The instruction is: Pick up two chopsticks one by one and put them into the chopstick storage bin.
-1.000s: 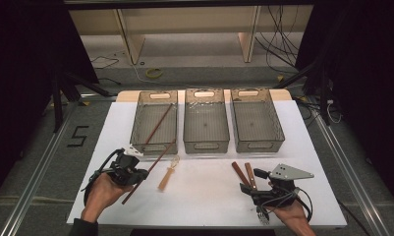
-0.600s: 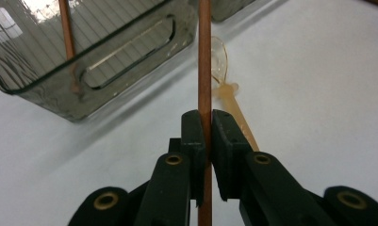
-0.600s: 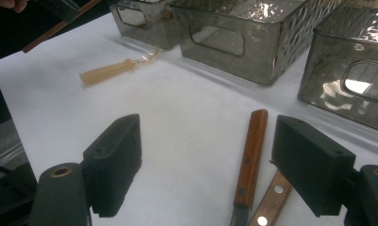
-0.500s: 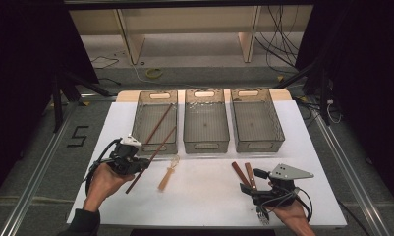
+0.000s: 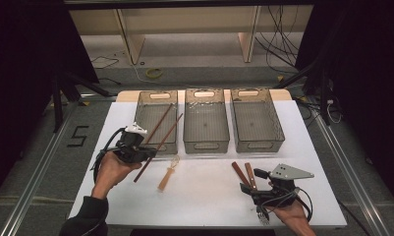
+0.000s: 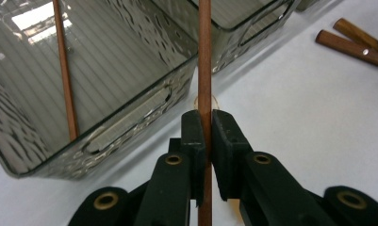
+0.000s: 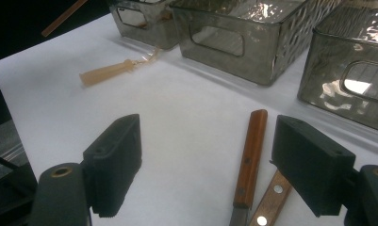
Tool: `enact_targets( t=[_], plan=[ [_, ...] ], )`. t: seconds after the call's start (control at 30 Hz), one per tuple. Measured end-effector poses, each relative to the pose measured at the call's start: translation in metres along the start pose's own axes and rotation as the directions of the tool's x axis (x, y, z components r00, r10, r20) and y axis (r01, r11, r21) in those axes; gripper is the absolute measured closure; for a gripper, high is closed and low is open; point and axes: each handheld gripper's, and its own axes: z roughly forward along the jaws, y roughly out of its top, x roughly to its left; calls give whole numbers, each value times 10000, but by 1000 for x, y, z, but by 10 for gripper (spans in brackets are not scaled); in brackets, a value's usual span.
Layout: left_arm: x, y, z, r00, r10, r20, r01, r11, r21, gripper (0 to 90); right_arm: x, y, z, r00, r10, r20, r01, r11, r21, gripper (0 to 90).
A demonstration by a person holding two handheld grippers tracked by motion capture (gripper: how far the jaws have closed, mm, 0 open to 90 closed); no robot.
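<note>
White table [image 5: 209, 196], left hand-held gripper [image 6: 208, 136] clamping slim reddish-brown chopstick [image 6: 205, 56], right hand-held gripper [image 7: 205, 155] wide apart

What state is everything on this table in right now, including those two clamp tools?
Left gripper: shut on a chopstick, lifted.
Right gripper: open, holding nothing.
Left bin: holds one chopstick.
Middle bin: empty.
Right bin: empty.
Wooden-handled utensils: lying flat.
</note>
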Motion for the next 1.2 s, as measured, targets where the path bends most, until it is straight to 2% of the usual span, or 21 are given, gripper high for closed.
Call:
enact_targets(
  t=[0.2,0.7,1.2],
  plan=[
    [6,7,2,10000,-17,-90,17,10000,14,833,0,0,0,10000,10,-15,-10,10000,-1,256],
    [32,33,-6,9982,-399,-451,378,9982,-468,833,-1,0,0,10000,4,-15,-4,10000,1,256],
    [58,50,-1,9913,-808,-1043,750,9954,-591,833,-1,0,0,10000,5,-30,-5,10000,-4,255]
  ],
)
